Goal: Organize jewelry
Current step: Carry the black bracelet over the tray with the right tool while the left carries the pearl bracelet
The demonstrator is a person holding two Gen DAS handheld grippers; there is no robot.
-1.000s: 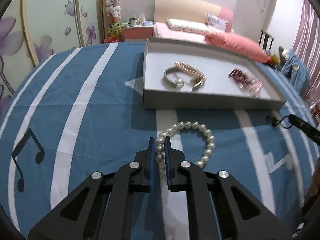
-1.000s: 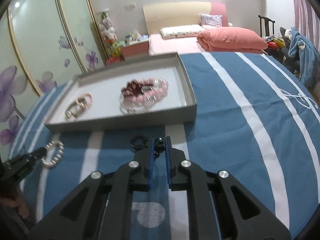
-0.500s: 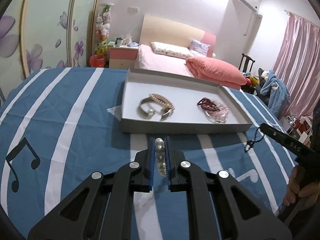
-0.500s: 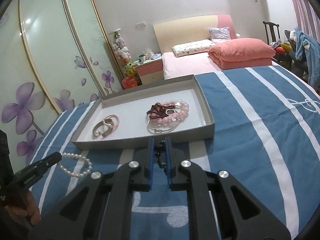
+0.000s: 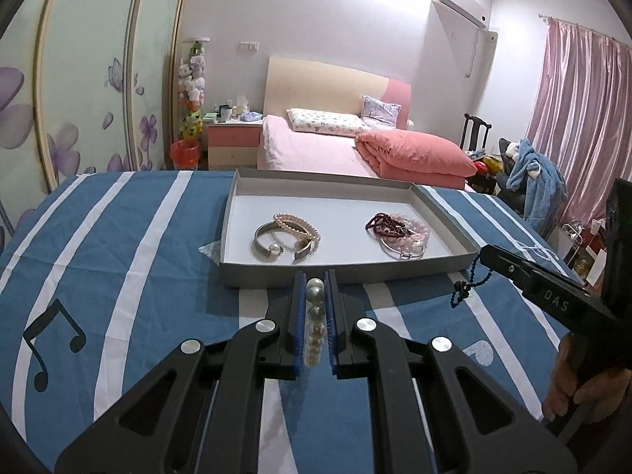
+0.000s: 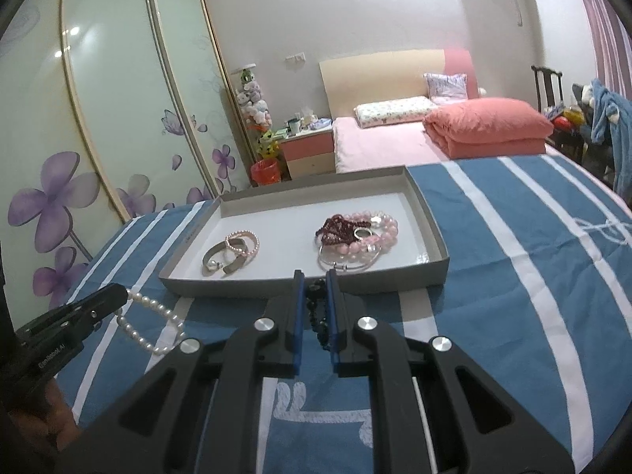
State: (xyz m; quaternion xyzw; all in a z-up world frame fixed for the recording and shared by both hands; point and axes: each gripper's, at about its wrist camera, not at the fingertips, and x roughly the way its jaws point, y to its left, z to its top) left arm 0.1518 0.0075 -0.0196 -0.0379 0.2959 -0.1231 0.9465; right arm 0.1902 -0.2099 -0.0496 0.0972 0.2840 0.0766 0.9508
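Two bracelets are in my grip at once, one per gripper, both raised above the blue striped bedspread (image 5: pixel 118 276) just short of the gray tray (image 5: pixel 339 270). My left gripper (image 5: pixel 315 296) has its blue-padded fingers pressed onto a white pearl bracelet (image 5: pixel 315 316); through the left wrist camera the pearls run in a line between the pads, and from the right wrist view the rest of the loop hangs free below the tip, off the cloth. My right gripper (image 6: pixel 315 296) pinches a dark beaded bracelet (image 6: pixel 318 312), whose beads sit between the pads, while the left wrist view shows its strand dangling from the tip near the tray's right front corner. Inside the tray, well apart from one another, lie two small heaps: on the left a silver cuff with a pearl end (image 5: pixel 268 247) touching a pink pearl bangle (image 5: pixel 296 226), and on the right a dark red bead strand (image 5: pixel 381 224) tangled with a pink bead bracelet (image 5: pixel 414 233) and a thin silver bangle (image 5: pixel 401 252). Beyond the tray stands a pink bed with a folded coral quilt (image 5: pixel 414 154).
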